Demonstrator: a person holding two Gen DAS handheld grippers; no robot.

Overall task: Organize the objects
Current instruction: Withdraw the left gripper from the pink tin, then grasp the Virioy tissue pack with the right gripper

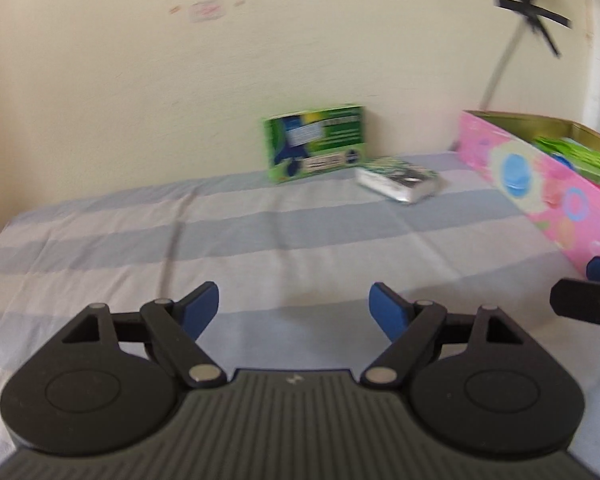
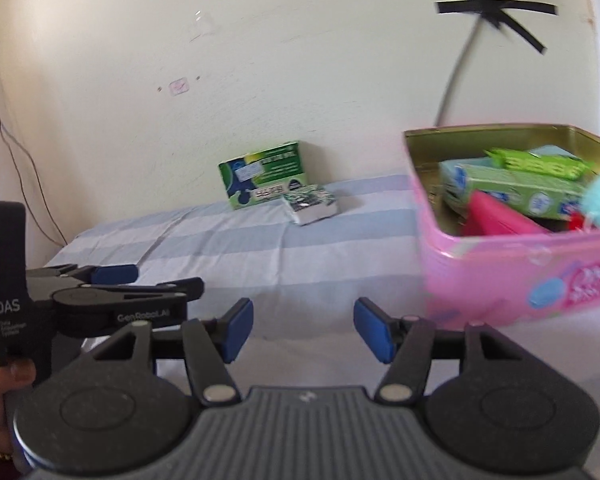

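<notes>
Mostly done, by the look of it. Pink rectangular tin box (image 2: 512,276) on the right of the blue-and-white striped cloth-covered surface (image 1: 260,240) already holds several items: green packets, a pink piece, something fluffy turquoise. Two left out, at the far edge by the wall: upright green cardboard box (image 1: 315,142) and, just beside it, a small silver-and-green foil packet (image 1: 398,180) lying flat. Left gripper (image 1: 294,312): fingers spread wide, holding nothing. Right gripper (image 2: 303,328): same, apart and empty. Both are well short of the two leftovers. Remaining, I'd judge: move those two into the tin.
</notes>
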